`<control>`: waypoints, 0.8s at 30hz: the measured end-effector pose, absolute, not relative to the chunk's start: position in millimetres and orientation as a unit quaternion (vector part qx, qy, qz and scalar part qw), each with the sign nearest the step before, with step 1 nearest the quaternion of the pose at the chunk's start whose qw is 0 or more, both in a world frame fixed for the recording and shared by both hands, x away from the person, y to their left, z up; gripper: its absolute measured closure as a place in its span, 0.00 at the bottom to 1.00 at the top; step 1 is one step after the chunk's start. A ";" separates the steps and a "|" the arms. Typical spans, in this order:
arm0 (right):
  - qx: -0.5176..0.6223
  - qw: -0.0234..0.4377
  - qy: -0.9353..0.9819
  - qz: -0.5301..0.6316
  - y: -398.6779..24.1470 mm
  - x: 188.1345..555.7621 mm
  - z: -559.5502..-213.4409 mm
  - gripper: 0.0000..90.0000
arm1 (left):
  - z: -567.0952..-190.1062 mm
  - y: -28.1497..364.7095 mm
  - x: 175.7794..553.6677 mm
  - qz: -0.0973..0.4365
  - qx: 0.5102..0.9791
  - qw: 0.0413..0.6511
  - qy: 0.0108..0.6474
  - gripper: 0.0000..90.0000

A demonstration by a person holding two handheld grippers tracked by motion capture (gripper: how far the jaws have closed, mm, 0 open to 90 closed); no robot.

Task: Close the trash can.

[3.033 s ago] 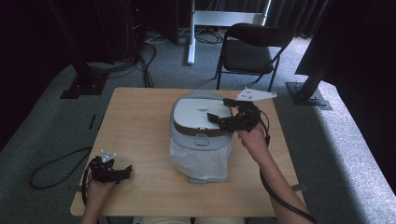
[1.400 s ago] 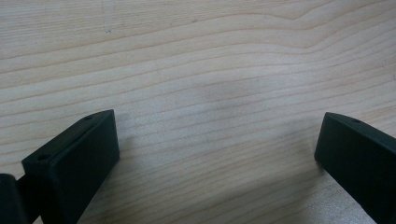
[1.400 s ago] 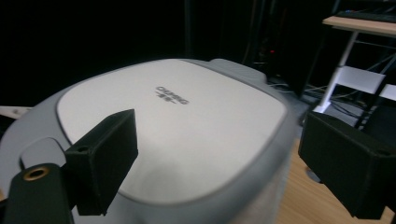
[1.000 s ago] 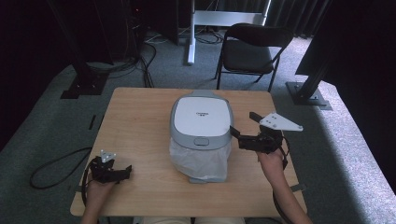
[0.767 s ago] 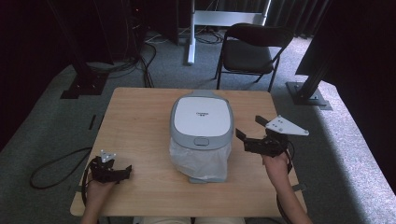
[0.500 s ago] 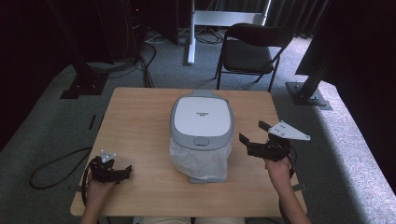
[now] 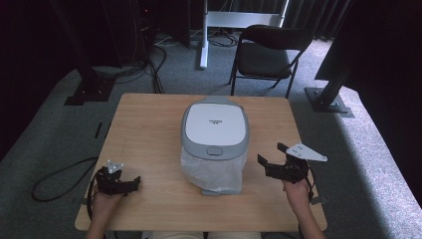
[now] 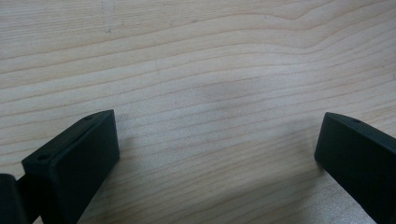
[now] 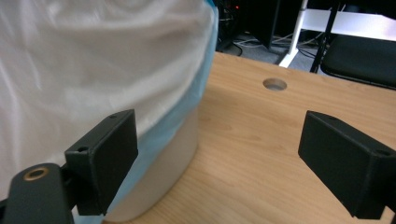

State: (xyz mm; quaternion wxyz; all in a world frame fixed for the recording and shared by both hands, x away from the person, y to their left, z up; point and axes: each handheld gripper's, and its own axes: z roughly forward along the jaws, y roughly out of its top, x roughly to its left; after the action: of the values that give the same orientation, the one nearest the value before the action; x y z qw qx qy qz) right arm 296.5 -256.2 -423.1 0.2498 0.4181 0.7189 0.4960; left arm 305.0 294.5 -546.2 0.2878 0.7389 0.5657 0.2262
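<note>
Resting near the table's [image 7: 149, 124] front left corner, your left gripper [image 7: 118, 182] hangs low over bare wood with its jaws spread wide and nothing between them, which reads as parked out of the way. Your right gripper [image 7: 278, 167] sits just beside the lidded bin [image 7: 215, 130] at the table's centre, jaws wide and empty, aimed at the white liner bag [image 7: 211, 172] draped over the bin's side, probably so you can reach it from the right
</note>
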 end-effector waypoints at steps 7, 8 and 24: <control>0.433 0.251 0.720 0.482 -265.0 292.4 -440.2 0.12 | -546.1 294.5 305.0 0.226 0.739 0.287 0.565 0.00; 0.433 0.251 0.720 0.482 -265.0 292.4 -440.2 0.12 | -546.1 294.5 305.0 0.226 0.739 0.287 0.565 0.00; 0.490 0.240 0.716 0.436 -297.8 279.8 -490.0 0.12 | -546.1 294.6 305.0 0.226 0.739 0.287 0.565 0.00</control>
State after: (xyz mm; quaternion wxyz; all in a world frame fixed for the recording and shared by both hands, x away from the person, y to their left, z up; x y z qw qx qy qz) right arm 279.8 -297.8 -490.0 0.2395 0.4898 0.7162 0.4357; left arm 305.0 294.6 -546.1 0.2871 0.7395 0.5653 0.2262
